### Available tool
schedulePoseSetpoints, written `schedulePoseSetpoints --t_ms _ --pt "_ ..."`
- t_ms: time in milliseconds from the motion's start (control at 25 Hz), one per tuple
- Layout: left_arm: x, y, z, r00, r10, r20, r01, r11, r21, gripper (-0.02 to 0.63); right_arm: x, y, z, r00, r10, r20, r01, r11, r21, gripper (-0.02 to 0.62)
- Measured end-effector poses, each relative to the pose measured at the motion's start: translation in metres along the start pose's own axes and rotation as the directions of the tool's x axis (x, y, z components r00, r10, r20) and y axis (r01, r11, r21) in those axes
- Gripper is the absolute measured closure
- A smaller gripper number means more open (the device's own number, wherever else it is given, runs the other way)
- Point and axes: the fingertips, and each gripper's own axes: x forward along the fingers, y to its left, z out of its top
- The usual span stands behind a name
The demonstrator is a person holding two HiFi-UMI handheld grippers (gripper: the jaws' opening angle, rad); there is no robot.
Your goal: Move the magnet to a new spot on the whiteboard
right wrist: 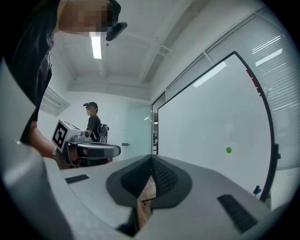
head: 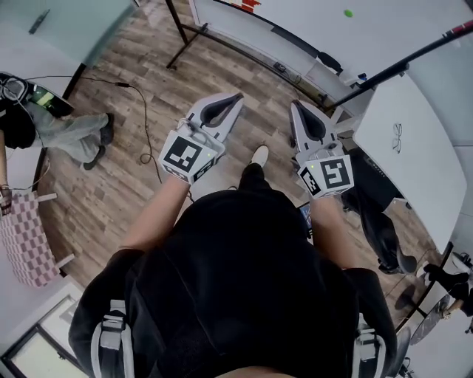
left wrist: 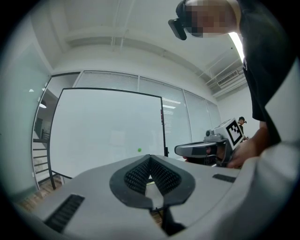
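Note:
A small green magnet (head: 348,12) sticks to the white whiteboard (head: 310,18) at the far top of the head view, well ahead of both grippers. My left gripper (head: 238,96) and right gripper (head: 293,104) are held side by side above the wooden floor, pointing toward the board, both shut with nothing between the jaws. In the left gripper view the magnet (left wrist: 139,150) shows just above my closed left gripper (left wrist: 150,158). In the right gripper view the magnet (right wrist: 228,150) lies to the right of my closed right gripper (right wrist: 151,157), low on the board (right wrist: 211,122).
The board's black stand legs (head: 179,33) rest on the floor, and a tray (head: 295,46) runs along its lower edge. A second white panel (head: 414,148) stands at the right. Other people stand nearby (head: 74,136) (head: 380,221). A cable (head: 144,111) crosses the floor.

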Motion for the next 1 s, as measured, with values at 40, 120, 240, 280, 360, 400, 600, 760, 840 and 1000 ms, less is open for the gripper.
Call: schedulePoseSetpoints --t_ms 40,120,240,280,360,400,600,760,840,1000 --pt "0.01 0.008 0.002 1.0 0.0 0.001 0.0 1.0 0.005 0.601 0.009 -0.01 0.0 1.0 -0.005 0.003 0.005 1.0 0.001 0.598" --pt "0.032 0.026 0.006 1.0 -0.001 0.003 0.0 1.0 0.015 0.601 0.027 -0.034 0.003 1.0 -0.017 0.007 0.017 1.0 0.0 0.598" --pt "0.066 0.048 0.014 1.0 0.0 0.006 0.0 1.0 0.021 0.601 0.052 -0.071 0.008 0.999 -0.039 0.008 0.039 0.999 0.002 0.598" --pt "0.078 0.055 0.016 1.0 -0.002 0.005 0.002 1.0 0.024 0.601 0.059 -0.084 0.009 0.999 -0.047 0.006 0.047 0.999 0.005 0.598" --pt "0.103 0.067 0.019 1.0 -0.011 0.004 0.011 1.0 0.03 0.601 0.073 -0.109 0.01 0.998 -0.062 0.003 0.062 0.998 0.007 0.598" --pt "0.117 0.073 0.02 1.0 -0.016 0.004 0.016 0.999 0.032 0.601 0.079 -0.122 0.01 0.998 -0.069 0.004 0.069 0.998 0.007 0.598" --pt "0.184 0.095 0.023 0.999 -0.04 0.004 0.04 0.998 0.045 0.601 0.105 -0.184 0.013 0.995 -0.097 0.013 0.097 0.995 0.002 0.598" --pt "0.224 0.105 0.024 0.998 -0.069 -0.001 0.069 0.996 0.048 0.601 0.118 -0.223 0.011 0.991 -0.136 0.011 0.136 0.991 0.015 0.598" --pt "0.239 0.111 0.022 0.996 -0.09 -0.007 0.091 0.995 0.048 0.601 0.124 -0.235 0.009 0.987 -0.158 0.007 0.158 0.987 0.023 0.598" --pt "0.268 0.129 0.014 0.99 -0.142 -0.014 0.142 0.989 0.034 0.601 0.139 -0.256 -0.003 0.979 -0.205 -0.017 0.205 0.978 0.03 0.598"
